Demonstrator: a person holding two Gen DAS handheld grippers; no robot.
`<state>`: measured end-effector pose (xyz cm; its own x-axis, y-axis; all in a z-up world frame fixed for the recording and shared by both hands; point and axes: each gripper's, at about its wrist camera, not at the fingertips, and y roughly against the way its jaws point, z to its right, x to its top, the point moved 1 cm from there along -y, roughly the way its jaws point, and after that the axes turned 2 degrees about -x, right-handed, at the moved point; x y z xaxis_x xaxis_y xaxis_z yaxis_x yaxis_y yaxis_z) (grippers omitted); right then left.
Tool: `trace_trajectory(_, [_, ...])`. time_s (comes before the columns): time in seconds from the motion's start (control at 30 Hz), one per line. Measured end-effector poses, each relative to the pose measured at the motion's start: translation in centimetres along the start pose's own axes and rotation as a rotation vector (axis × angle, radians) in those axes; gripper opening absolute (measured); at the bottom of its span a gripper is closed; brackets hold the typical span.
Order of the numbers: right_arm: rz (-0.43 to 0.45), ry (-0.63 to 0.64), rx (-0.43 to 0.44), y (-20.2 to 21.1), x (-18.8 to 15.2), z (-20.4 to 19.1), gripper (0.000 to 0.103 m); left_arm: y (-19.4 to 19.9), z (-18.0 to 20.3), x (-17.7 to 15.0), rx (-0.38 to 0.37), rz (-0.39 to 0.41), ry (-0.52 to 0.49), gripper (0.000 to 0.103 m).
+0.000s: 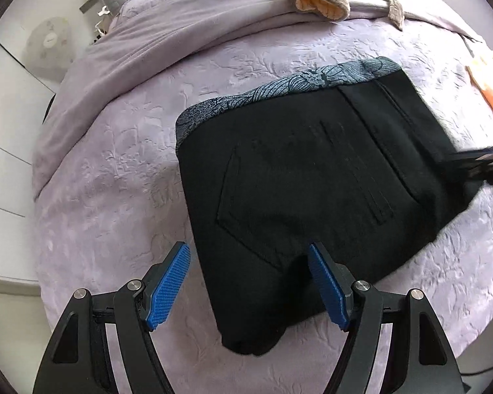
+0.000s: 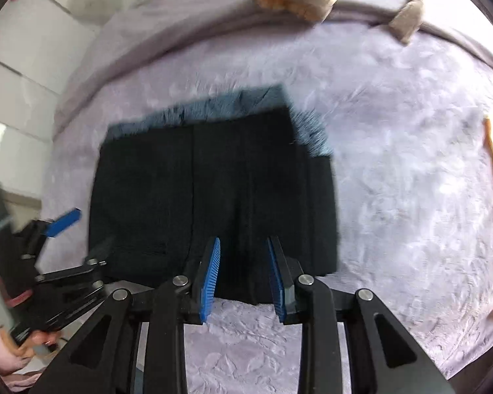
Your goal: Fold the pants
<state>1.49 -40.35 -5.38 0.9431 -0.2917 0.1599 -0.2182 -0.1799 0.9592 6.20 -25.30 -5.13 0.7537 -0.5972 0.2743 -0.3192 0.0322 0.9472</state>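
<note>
Black pants, folded into a compact rectangle with the patterned waistband at the far edge, lie flat on the lilac bed — left gripper and right gripper both spread, grasping nothing.

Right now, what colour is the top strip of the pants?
Grey-blue with a dark flower print; the waistband shows sharpest in the left wrist view.

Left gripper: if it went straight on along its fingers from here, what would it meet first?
Most likely the folded black pants. The left gripper is open, with the pants' near end lying between its blue fingers. Height above the purple bedspread is unclear, so contact depth is a guess.
</note>
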Motion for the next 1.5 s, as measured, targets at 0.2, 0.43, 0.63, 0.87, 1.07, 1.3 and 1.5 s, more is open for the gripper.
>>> trace_trajectory(0.2, [-0.048, -0.032, -0.043, -2.6, -1.2, 1.2, 0.032, 1.5, -1.2, -1.5, -0.039, -0.03, 0.041, 0.075])
trace_trajectory(0.43, [-0.044, -0.022, -0.091, -1.3, -1.4, -0.2, 0.034, 2.7, -2.6, -2.0, -0.061, -0.037, 0.088, 0.082])
trace_trajectory(0.63, [-0.011, -0.06, -0.075, 0.6, -2.6, -0.5, 0.054, 3.5, -3.4, -1.8, -0.088, -0.02, 0.114, 0.098])
trace_trajectory(0.87, [-0.005, -0.076, -0.049, 2.0, -3.6, -0.9, 0.078, 3.2, -3.2, -1.2, -0.109, -0.063, 0.134, 0.098])
trace_trajectory(1.07, [0.0, -0.094, -0.03, 2.5, -3.8, -0.7, 0.081, 3.4, -2.5, -0.8, -0.096, -0.088, 0.13, 0.098])
trace_trajectory(1.3, [-0.043, -0.089, 0.01, 1.2, -3.4, 0.7, 0.081, 3.6, -1.2, -0.8, -0.042, -0.131, 0.152, 0.098])
trace_trajectory(1.5, [-0.035, -0.08, 0.037, 2.3, -3.3, 3.0, 0.081, 4.2, 0.1, 0.0, -0.026, -0.133, 0.19, 0.098])
